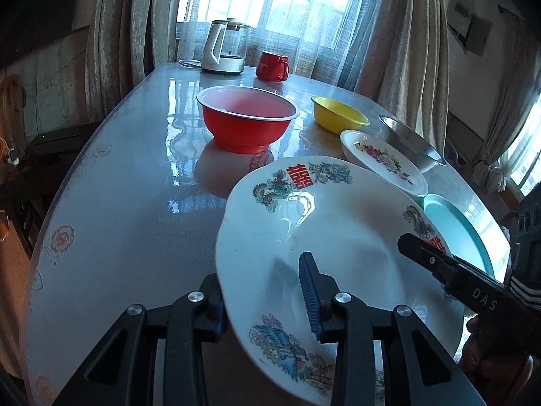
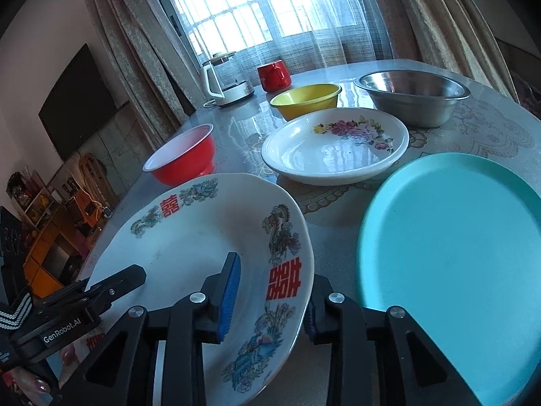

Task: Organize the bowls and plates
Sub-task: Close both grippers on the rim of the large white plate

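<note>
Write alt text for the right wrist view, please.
Right claw straddles the rim of a tilted dragon-patterned plate; the left claw reaches in opposite. Beyond: teal plate, floral plate, three bowls.

Both grippers, left (image 1: 267,291) and right (image 2: 270,296), were black with silver screws and blue ribbed pads (image 2: 230,296); white lettering marked their housings behind the claws.

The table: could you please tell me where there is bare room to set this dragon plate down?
Bare tabletop lies left of the dragon plate and red bowl. The right side is crowded: floral plate, teal plate, yellow bowl, steel bowl.
</note>
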